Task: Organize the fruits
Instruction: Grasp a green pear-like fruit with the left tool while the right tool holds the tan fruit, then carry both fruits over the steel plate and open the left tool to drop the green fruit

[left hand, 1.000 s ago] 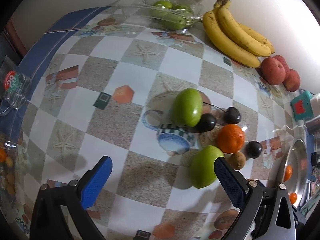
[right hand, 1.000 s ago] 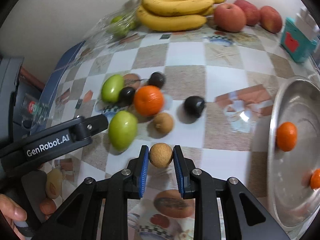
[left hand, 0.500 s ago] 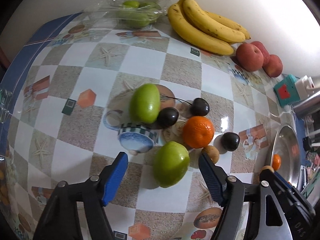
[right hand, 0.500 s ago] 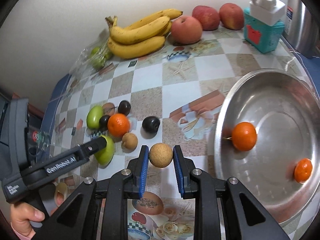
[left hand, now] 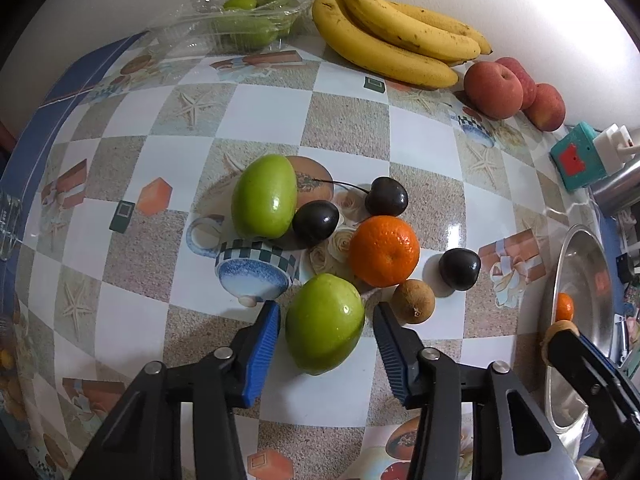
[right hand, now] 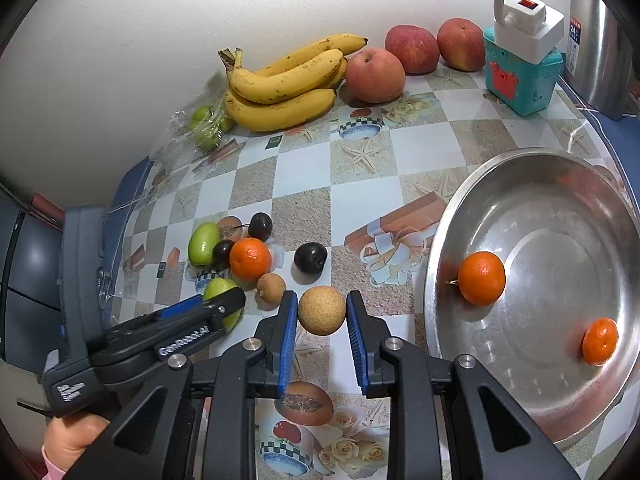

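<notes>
Low in the left wrist view, the near green fruit [left hand: 325, 324] lies on the checkered surface [left hand: 352, 128], its long axis tilted from lower left to upper right. The left claw [left hand: 326, 330] points steeply down over it, its blue pads closing on either side with slim gaps left. In the right wrist view, the right claw [right hand: 322, 312] angles downward at lower centre, clamped tight on a round tan longan [right hand: 322, 310] held above the surface, just left of the steel basin [right hand: 452, 216] with two tangerines [right hand: 481, 278]. A hand [right hand: 72, 440] grips the left handle at lower left.
</notes>
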The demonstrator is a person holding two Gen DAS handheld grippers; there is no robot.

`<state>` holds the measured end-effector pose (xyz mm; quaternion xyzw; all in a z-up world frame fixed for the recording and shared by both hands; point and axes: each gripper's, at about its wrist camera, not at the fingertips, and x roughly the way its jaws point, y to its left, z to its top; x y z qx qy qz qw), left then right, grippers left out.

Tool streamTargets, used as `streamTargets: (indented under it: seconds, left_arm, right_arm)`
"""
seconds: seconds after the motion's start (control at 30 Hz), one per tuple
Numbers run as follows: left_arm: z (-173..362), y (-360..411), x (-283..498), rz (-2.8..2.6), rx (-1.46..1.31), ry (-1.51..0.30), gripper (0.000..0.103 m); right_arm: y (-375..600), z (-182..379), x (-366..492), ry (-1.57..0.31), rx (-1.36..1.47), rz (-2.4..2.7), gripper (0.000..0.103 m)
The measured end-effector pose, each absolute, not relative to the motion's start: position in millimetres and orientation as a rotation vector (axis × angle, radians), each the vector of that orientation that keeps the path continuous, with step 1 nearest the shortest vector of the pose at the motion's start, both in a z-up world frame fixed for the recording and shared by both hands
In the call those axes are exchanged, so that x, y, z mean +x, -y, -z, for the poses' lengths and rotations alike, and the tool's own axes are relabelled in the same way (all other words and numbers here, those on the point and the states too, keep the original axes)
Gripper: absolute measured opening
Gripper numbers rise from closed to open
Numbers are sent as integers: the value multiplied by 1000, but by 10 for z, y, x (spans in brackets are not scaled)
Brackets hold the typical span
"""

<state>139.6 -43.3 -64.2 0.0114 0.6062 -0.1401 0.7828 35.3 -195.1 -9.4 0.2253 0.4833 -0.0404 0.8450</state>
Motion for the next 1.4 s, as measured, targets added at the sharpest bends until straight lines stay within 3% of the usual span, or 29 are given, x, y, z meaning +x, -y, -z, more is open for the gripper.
streamTargets:
  seconds: [0.07, 0.83, 1.4]
  left_arm:
    - [639, 444, 1397, 300, 30, -1303, 44]
    - [131, 376, 1318, 317, -34, -1192, 43]
    - [-133, 1275, 822, 549, 66, -1156, 43]
  right_arm:
    - [1958, 83, 352, -1017, 479, 84, 26]
    - [2208, 63, 260, -1004, 549, 143, 26]
    - [3290, 203, -320, -992, 679, 490, 26]
